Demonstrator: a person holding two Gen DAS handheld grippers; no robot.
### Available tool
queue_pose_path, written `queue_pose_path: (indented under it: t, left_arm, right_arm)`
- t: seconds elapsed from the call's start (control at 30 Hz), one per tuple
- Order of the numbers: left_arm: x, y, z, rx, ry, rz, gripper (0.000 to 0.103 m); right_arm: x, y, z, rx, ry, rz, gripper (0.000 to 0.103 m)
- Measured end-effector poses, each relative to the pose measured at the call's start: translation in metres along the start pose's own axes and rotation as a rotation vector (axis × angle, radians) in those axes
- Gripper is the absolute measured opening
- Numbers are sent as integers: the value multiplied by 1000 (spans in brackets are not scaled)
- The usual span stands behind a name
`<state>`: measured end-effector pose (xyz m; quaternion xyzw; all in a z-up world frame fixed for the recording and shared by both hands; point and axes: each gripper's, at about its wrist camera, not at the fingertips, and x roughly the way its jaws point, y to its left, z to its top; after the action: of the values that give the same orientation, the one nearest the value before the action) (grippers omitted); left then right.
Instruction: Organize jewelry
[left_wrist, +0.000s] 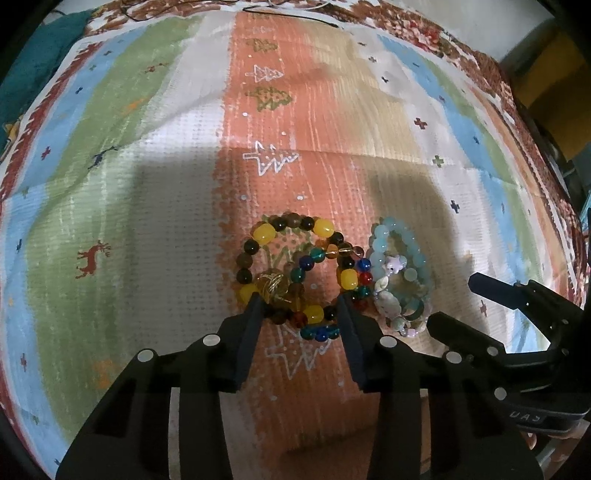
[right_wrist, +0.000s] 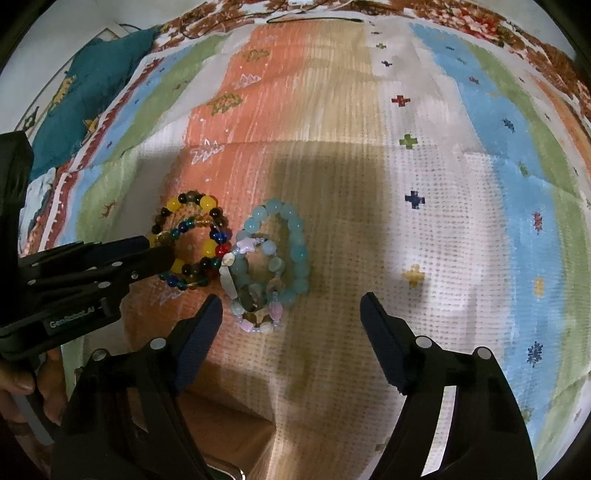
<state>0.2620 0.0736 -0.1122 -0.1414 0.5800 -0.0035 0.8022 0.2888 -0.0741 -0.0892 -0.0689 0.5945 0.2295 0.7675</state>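
A pile of dark, yellow and multicoloured bead bracelets (left_wrist: 295, 273) lies on the patterned cloth; it also shows in the right wrist view (right_wrist: 192, 240). Touching its right side lies a pile of pale blue and pastel bracelets (left_wrist: 400, 273), also seen in the right wrist view (right_wrist: 271, 258). My left gripper (left_wrist: 300, 304) is open, its fingertips on either side of the near edge of the dark pile, holding nothing. My right gripper (right_wrist: 291, 306) is open wide and empty, just short of the pale blue pile.
The striped cloth (left_wrist: 147, 184) with tree and deer prints covers the surface. A teal cushion (right_wrist: 92, 99) lies at the far left. A dark cable (left_wrist: 291, 16) runs along the far edge. The surface's near edge shows below the grippers.
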Motion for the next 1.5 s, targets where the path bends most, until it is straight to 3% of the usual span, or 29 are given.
queue_pose_path:
  t: [0.13,0.27,0.4,0.53,0.67,1.1,1.13,1.23,1.5]
  left_arm:
    - [4,-1,2,13,1,15,34]
    - [6,-1,4,20,7,26,18]
    - [11,-3,4,36,11,32,18]
    - [11,-2,4,24,12,28,15]
    - [7,-2,4,21,6,26,15]
    - [-18,-4,8,20,-46,-11,14]
    - [-19,-5,8,20,-48,-12,9]
    - [-23,-4,7,19,-54,-18,10]
    - [-20,-2,6,10,-40,-11,10]
  right_arm:
    - [7,0,-1,-1,23,12,63]
    - [12,3,-2,-14,44,19,50]
    - [16,4,-4,-25,53,21,43]
    - [21,5,-3,-23,65,40,21]
    - [19,10,-4,-46,69,37,11]
    - [1,6,2,-23,35,78,11]
    - [0,6,2,-24,35,78,11]
    - [-2,8,1,-32,28,72,11]
    - [-13,16,-3,-59,5,70,11]
